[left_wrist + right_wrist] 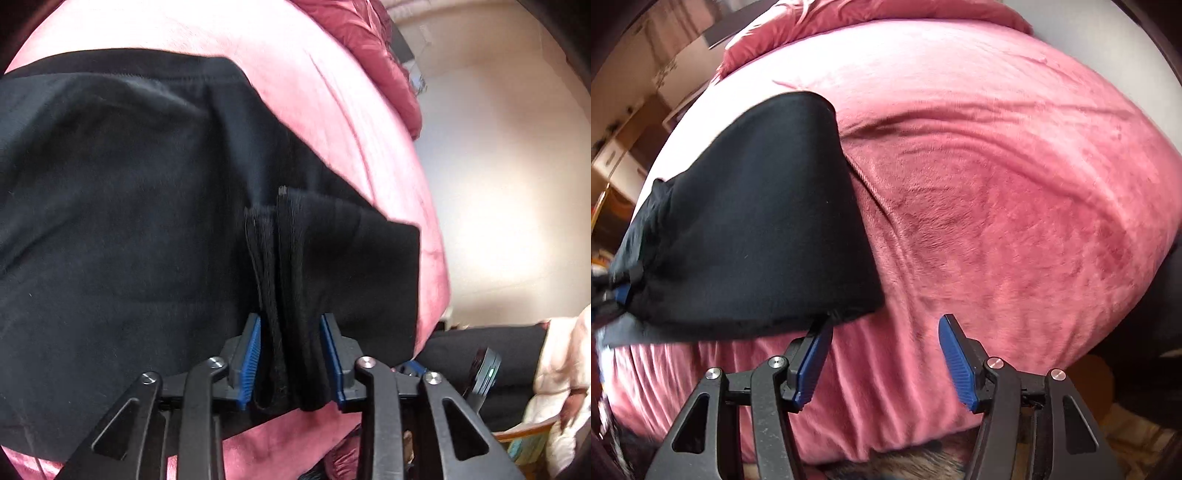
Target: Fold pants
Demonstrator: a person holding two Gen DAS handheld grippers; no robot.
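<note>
While the pants (129,203) lie flat and dark on the pink blanket (332,92), the left gripper (290,354) has a bunch of their near edge between its 2 blue pads. The pleated cloth fills the whole gap. Whether the pads press on it or only flank it I cannot tell.

From the right wrist view, the right gripper (882,354) stands with its pads well apart and nothing between them, only bare blanket beneath. The pants (757,221) lie ahead of it and to its left. Their near right corner sits just at the tip of its left finger (812,354); contact there is too close to call.

The garment's long axis runs away from both tools, from this near edge toward the far rounded end up the bed. The near edge itself runs crosswise, with the left gripper at 1 end, glimpsed at the picture's left margin, and the right gripper at the other.

My reading is that the coming move turns on that corner. The right gripper is beside it, not around it, and needs a short shift to its left before it can close on cloth, so that both hands can carry the edge along the long axis.
</note>
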